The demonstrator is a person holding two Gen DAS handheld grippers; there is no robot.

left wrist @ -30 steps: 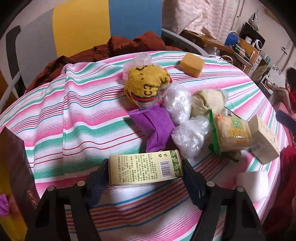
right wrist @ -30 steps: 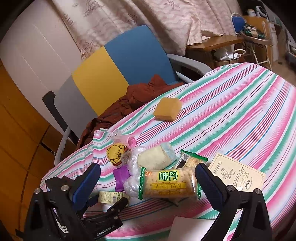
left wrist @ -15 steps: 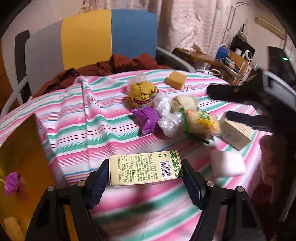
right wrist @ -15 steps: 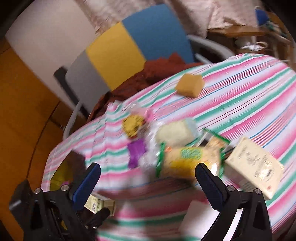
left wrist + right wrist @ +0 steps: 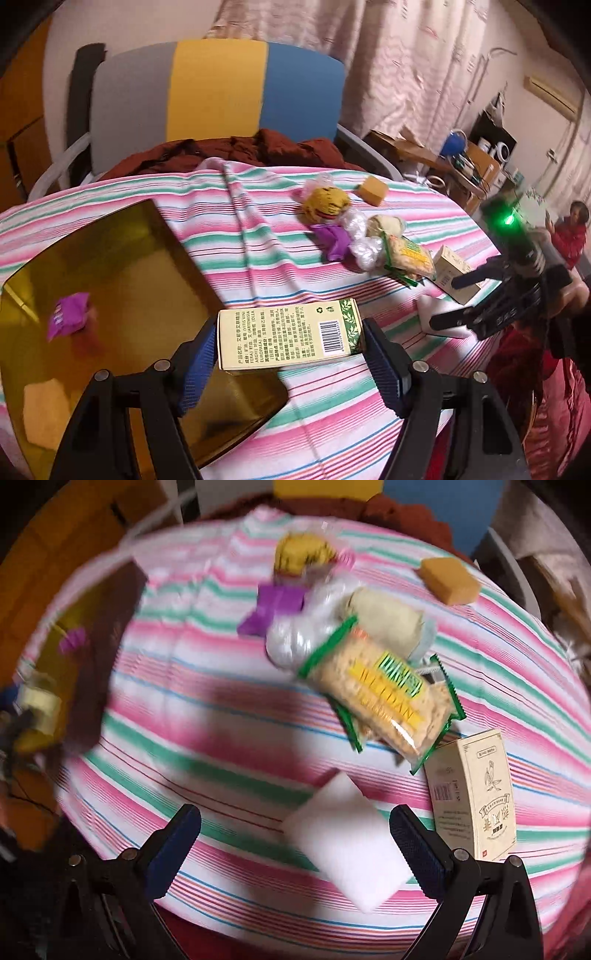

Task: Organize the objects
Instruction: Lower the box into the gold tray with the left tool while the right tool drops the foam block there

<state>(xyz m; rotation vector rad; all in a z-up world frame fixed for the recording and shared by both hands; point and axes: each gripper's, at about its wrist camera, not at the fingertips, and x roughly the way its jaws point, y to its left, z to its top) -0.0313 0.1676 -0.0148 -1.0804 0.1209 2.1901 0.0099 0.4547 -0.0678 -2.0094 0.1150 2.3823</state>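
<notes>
- Round surface (image 5: 258,266) with pink, green and white striped cloth; chair (image 5: 218,88) with grey, yellow and blue back behind it, rust-brown cloth (image 5: 236,151) on its seat.
- Gold tray (image 5: 110,280) on the surface's left side; small purple packet (image 5: 68,315) lying inside.
- Left tongs (image 5: 288,341) clamped on cream box (image 5: 290,338) with barcode and green leaf strip, held over the tray's right edge.
- Right tongs (image 5: 295,843) apart, nothing gripped; white block (image 5: 347,847) on the cloth between the fingers. View blurred.
- Cracker pack (image 5: 384,692), green-edged, mid-surface; beige carton (image 5: 476,794) just right of it.
- Pile beyond: clear plastic bags (image 5: 360,236), purple wrapper (image 5: 334,238), yellow knit item (image 5: 327,203).
- Tan sponge (image 5: 373,190) apart, far side.
</notes>
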